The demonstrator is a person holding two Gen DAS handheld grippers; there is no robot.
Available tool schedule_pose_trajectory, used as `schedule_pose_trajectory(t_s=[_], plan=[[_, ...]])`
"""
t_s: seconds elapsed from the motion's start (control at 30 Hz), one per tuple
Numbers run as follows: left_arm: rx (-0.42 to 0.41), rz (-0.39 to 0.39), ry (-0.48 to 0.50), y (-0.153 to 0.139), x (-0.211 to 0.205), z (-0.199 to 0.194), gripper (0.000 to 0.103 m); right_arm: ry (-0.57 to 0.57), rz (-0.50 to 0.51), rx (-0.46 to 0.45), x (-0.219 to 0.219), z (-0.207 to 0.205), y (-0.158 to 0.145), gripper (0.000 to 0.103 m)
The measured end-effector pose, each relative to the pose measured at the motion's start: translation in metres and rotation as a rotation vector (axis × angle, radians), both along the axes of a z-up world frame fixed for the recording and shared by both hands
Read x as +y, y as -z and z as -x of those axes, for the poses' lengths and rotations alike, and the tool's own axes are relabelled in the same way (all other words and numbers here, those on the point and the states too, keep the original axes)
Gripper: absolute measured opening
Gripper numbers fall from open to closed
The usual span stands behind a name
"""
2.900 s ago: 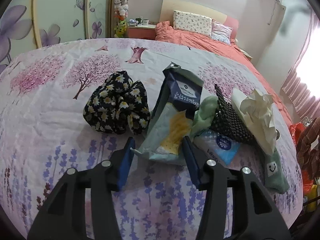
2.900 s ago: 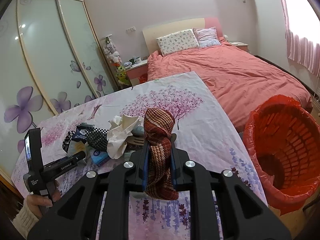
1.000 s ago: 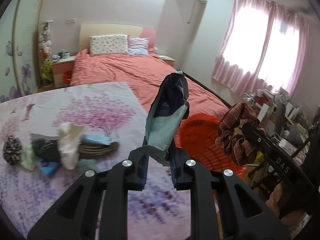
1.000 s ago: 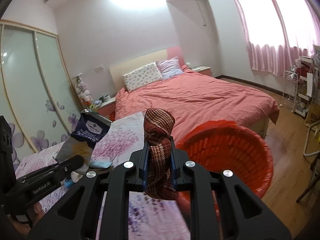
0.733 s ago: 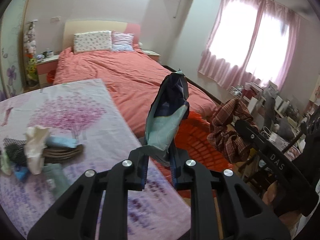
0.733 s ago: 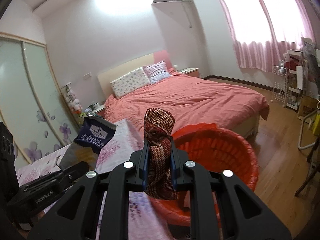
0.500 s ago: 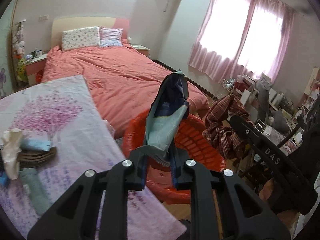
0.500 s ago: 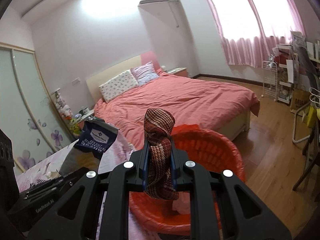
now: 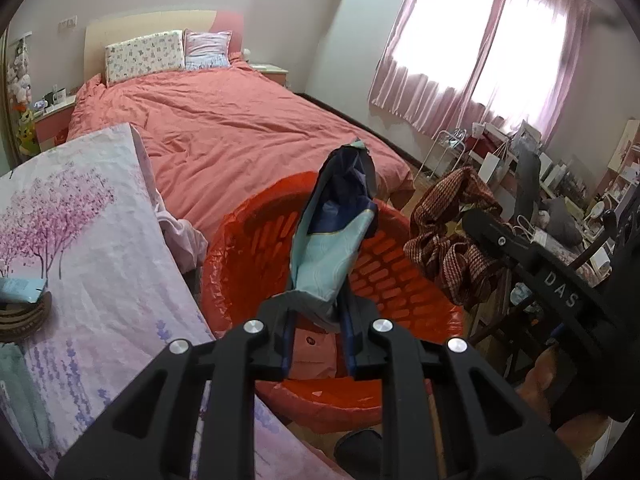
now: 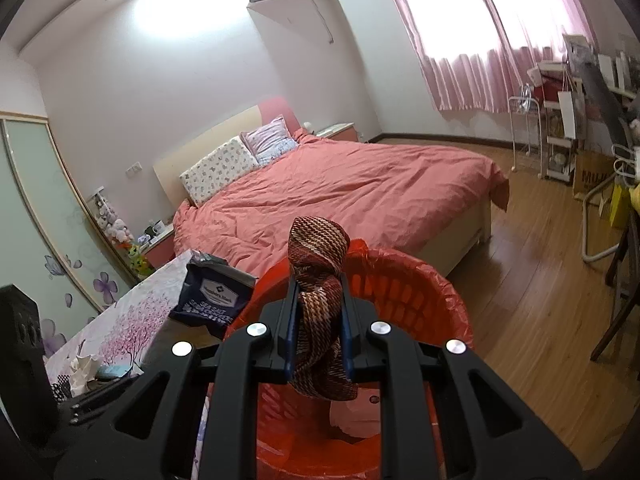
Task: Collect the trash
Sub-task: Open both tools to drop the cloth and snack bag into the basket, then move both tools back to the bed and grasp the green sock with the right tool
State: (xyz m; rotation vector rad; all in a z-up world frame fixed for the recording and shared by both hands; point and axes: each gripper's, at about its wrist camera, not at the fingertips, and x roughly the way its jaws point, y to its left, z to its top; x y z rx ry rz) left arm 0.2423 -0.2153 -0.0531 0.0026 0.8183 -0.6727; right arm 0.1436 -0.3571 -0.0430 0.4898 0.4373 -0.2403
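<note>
My left gripper is shut on a navy and pale-green snack bag and holds it upright over the red trash basket. My right gripper is shut on a brown woven scrunchie, also above the red basket. The scrunchie and the right gripper's arm show at the right of the left wrist view. The bag shows at the left of the right wrist view. A pale piece of trash lies in the basket's bottom.
The floral-cloth table is at the left with a round woven item and a tissue on it. A bed with a coral cover lies behind the basket. Cluttered shelves and wooden floor are at the right.
Both grippers have swung from the table to above the red basket, each keeping its hold. The basket now sits right under both, and the table has slid off to the left.
</note>
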Motion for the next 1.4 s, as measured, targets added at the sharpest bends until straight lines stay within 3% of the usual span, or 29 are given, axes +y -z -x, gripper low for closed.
schedule_pose_trajectory(t_s=[0.07,0.13,0.2,0.27,0.8,1.1,1.4], plan=[[0.01,-0.01,-0.007,0.005,-0.001,-0.003,0.025,-0.003,-0.014,0.006,-0.002,-0.002,0.003,0.021],[0.021,-0.019,-0.014,0.01,0.0,-0.005,0.04,-0.006,-0.017,0.011,-0.003,-0.003,0.005,0.03],[0.024,-0.027,-0.023,0.011,0.003,-0.009,0.044,-0.007,-0.01,0.018,-0.001,-0.003,0.006,0.036],[0.032,-0.038,-0.039,0.014,0.009,-0.013,0.045,-0.004,-0.001,0.023,0.001,-0.002,0.007,0.039],[-0.031,-0.095,-0.166,0.002,0.074,-0.003,0.055,-0.03,0.07,0.073,0.034,-0.009,-0.006,0.039],[-0.079,-0.086,-0.304,-0.024,0.152,0.009,0.059,-0.155,0.138,0.094,0.097,-0.017,-0.018,0.04],[-0.114,-0.121,-0.553,-0.033,0.269,0.02,0.065,-0.35,0.21,0.118,0.192,-0.032,-0.024,0.057]])
